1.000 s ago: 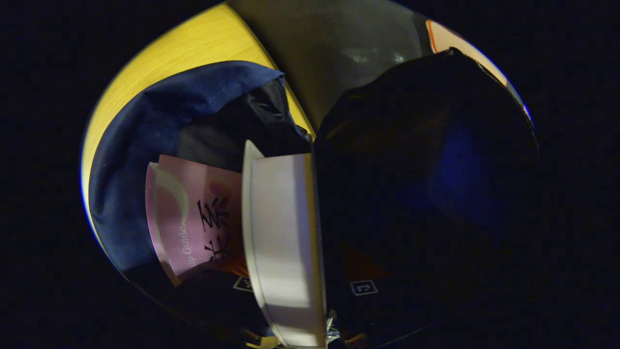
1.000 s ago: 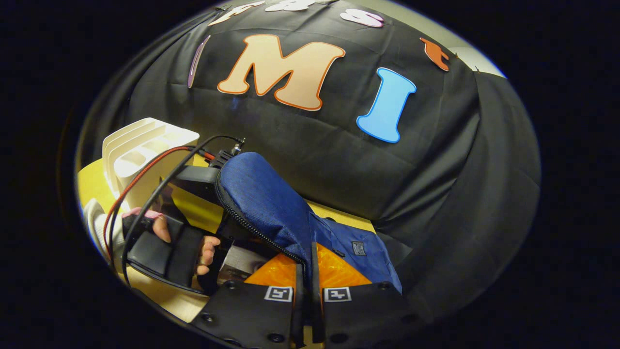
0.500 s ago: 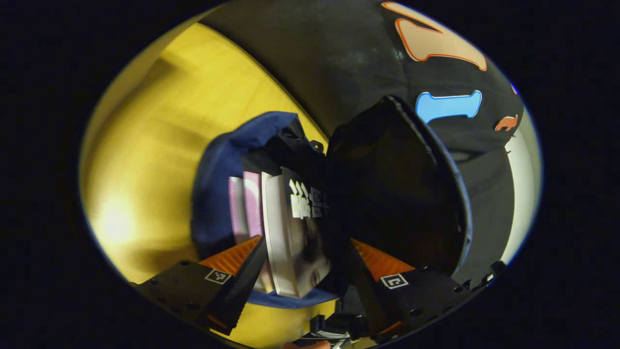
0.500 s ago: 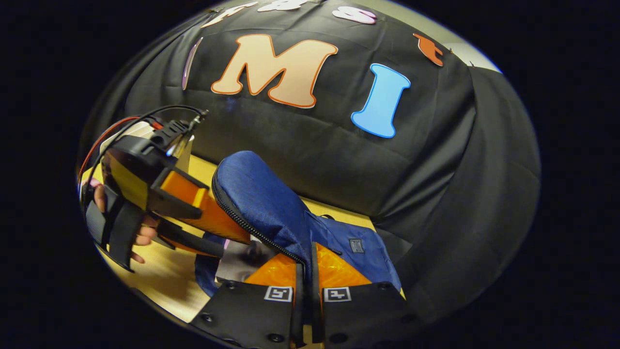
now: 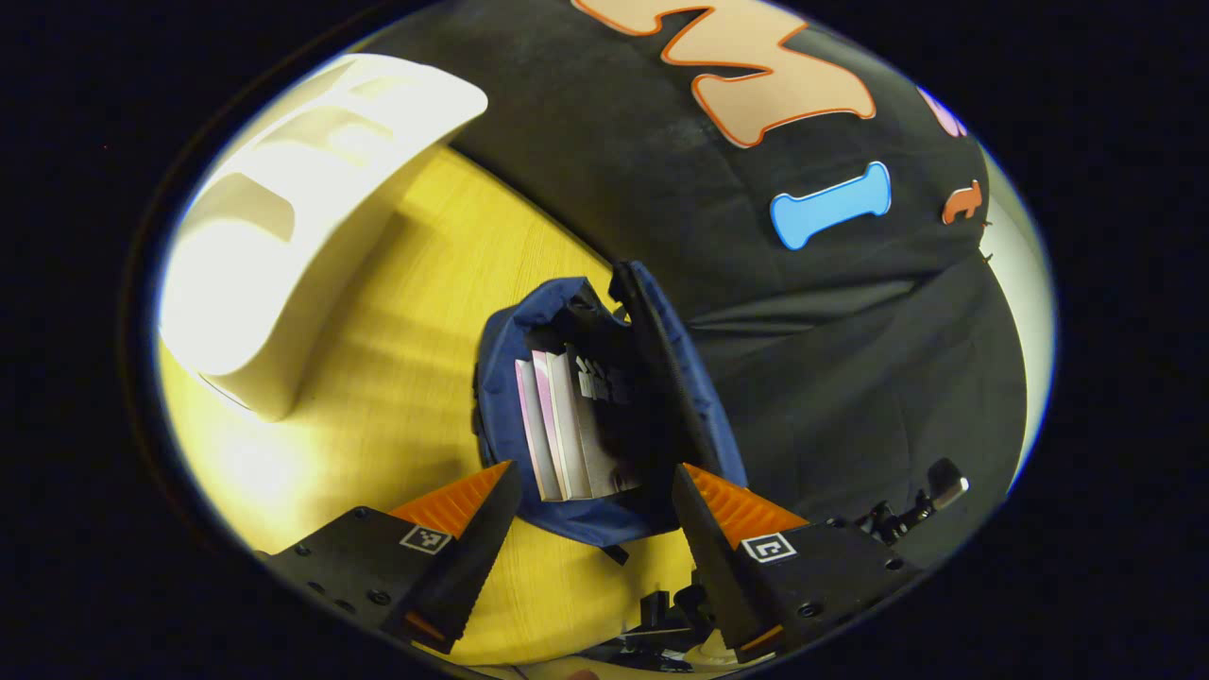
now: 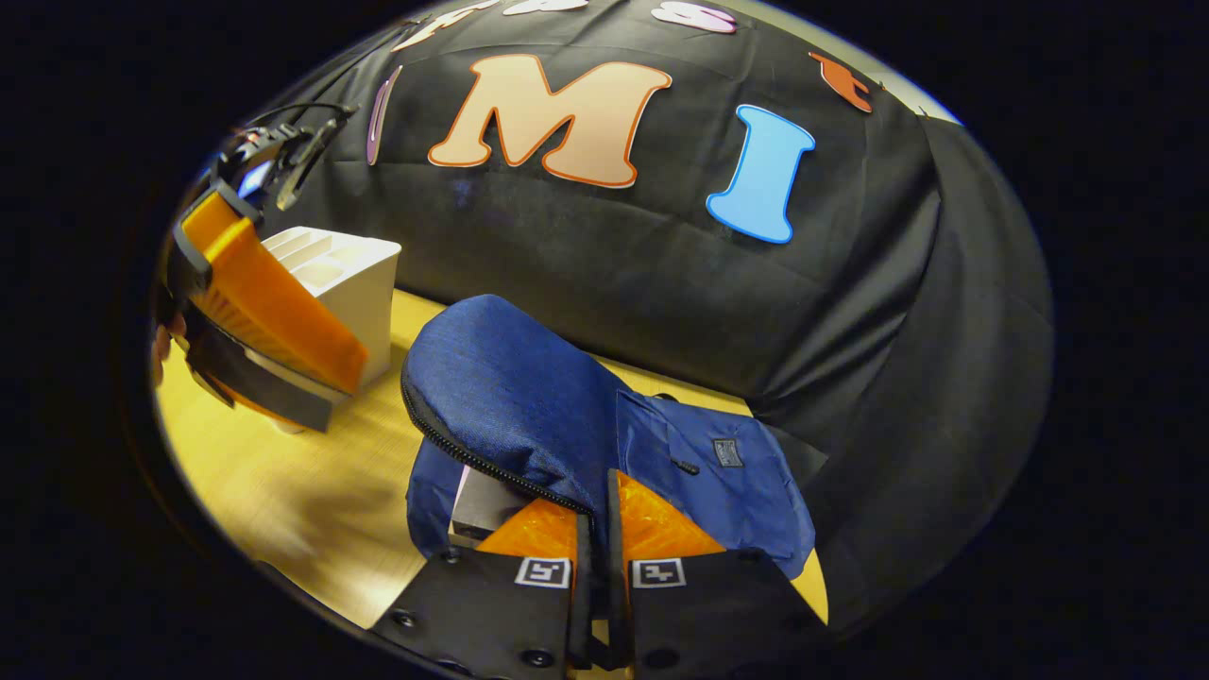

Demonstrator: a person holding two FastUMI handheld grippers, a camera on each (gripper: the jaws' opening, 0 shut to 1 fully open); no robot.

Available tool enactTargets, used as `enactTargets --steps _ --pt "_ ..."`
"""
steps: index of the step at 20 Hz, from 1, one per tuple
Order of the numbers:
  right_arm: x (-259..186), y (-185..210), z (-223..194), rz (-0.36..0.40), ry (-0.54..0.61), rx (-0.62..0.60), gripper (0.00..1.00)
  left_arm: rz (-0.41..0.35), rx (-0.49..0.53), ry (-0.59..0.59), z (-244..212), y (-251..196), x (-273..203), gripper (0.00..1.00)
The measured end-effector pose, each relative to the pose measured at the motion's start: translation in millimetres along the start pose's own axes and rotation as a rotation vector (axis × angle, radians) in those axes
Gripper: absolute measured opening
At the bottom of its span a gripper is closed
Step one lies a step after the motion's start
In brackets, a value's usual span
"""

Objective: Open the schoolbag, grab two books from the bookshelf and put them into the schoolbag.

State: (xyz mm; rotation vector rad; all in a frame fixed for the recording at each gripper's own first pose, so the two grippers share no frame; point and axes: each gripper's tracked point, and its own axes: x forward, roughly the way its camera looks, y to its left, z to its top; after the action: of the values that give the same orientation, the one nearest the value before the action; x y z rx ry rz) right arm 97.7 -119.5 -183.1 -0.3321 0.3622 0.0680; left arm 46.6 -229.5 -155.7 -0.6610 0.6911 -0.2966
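**Two books in the open schoolbag**

The blue schoolbag (image 5: 604, 510) sits on the yellow table (image 5: 397, 312), mouth open, two books (image 5: 567, 425) standing inside. The left gripper (image 5: 590, 491) hangs released above it, holding nothing. The right gripper (image 6: 595, 515) is clenched on the bag's flap (image 6: 510, 397). The white bookshelf (image 5: 293, 217) stands at ten o'clock.

Left gripper (image 5: 590, 491) jaws apart – right gripper (image 6: 593, 529) jaws closed
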Motion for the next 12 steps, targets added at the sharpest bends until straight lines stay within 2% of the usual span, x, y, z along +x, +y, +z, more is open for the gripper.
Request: enactTargets --steps 3,4,6,8,9,12 --pt "3 13 -14 0.021 0.039 0.030 0.10 0.011 0.051 -0.042 16 -7 -35 0.95" --pt "3 18 -19 0.024 0.057 0.032 0.22 0.019 0.069 -0.064 21 -6 -44 0.95" --pt "2 23 -30 0.030 0.091 0.023 0.19 0.028 0.084 -0.095 32 -6 -63 0.95" --pt "-1 28 -37 0.023 0.111 0.012 0.37 0.034 0.086 -0.126 42 -5 -81 0.95" --pt "-3 32 -38 0.029 0.116 0.015 0.39 0.041 0.087 -0.142 47 -4 -88 0.95" --pt "-21 41 -43 0.060 0.137 0.052 0.69 0.057 0.101 -0.172 57 3 -105 0.95"
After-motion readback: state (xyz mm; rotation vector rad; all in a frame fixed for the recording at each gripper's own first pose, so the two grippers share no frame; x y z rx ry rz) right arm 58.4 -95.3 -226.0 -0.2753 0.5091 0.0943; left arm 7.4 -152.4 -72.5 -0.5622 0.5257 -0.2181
